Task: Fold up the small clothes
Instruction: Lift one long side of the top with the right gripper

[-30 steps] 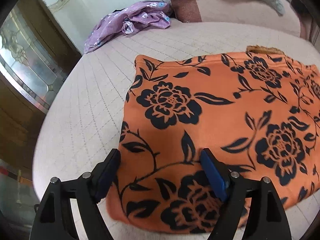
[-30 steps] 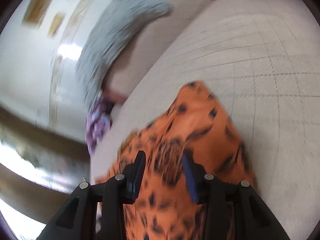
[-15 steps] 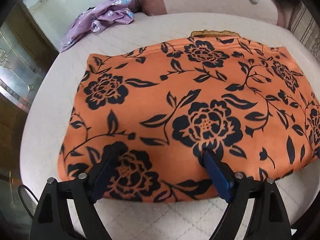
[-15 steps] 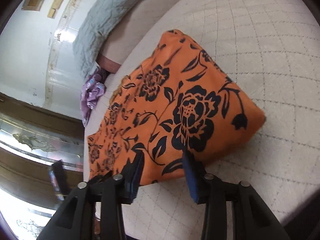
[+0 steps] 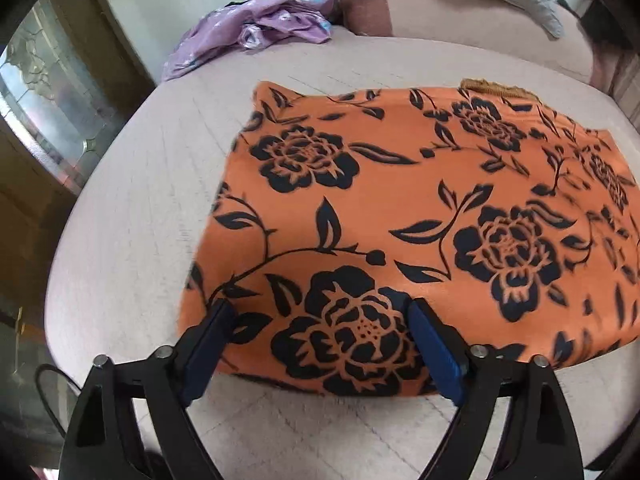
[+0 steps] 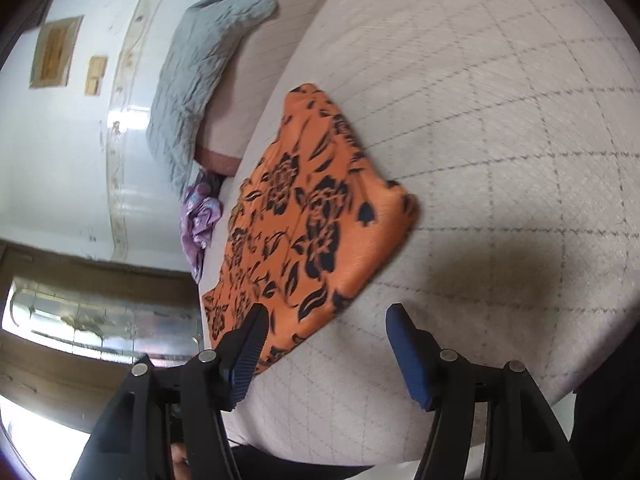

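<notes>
orange floral garment (image 5: 420,216) lies flat on the quilted bed (image 5: 132,208), folded into a rough rectangle, brown trim poking out at its far edge. i see my left gripper (image 5: 320,316) hanging over the near-left corner of it, jaws spread wide and just been opening further; cloth shows between the blue pads (image 5: 432,344) but they don't press on it, nothing held. right gripper (image 6: 324,320) sits at the near edge on the other end, jaws apart and just been opening too; left pad overlaps the cloth corner in view, right pad is over bare quilt, no grip. from the right wrist the garment (image 6: 304,216) runs away towards the purple clothes (image 6: 198,220) heaped near the grey pillow (image 6: 196,76). purple heap (image 5: 256,32) is well apart from the orange piece. right view is a bit blurred.
</notes>
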`<state>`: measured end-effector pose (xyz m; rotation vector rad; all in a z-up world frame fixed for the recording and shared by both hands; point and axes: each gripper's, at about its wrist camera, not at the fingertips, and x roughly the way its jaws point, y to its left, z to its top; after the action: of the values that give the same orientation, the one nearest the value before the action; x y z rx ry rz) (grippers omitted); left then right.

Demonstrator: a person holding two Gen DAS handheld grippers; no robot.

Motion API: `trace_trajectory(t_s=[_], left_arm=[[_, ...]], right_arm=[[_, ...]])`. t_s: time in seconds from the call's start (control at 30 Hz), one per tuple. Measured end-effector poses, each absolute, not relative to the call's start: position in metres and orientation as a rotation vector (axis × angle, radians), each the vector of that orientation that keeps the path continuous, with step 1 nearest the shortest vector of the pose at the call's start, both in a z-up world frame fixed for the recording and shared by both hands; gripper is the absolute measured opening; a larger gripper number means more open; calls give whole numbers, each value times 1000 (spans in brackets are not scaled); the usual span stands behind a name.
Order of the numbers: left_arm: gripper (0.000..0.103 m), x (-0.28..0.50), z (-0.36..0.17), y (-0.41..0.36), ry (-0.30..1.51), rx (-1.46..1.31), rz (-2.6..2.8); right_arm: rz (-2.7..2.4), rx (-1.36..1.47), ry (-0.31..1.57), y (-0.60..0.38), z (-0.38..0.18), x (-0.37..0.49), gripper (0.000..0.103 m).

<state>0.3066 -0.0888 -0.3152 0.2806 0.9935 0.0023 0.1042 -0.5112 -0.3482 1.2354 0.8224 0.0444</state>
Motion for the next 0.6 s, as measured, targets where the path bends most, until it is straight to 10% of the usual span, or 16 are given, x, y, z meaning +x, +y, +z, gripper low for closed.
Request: trace_trajectory(t_s=[0.43,0.5,0.6], left_arm=[[103,307,-322,-85,890,296,-136],[103,313,-319,-86,925,320,-142],[103,313,-302,-84,919,312,-144]], right_arm=[[-41,1219,711,-523,-352,145,61],[-85,1121,745,-516,-348,153,31],[-109,1107,743,-513,-348,154,28]])
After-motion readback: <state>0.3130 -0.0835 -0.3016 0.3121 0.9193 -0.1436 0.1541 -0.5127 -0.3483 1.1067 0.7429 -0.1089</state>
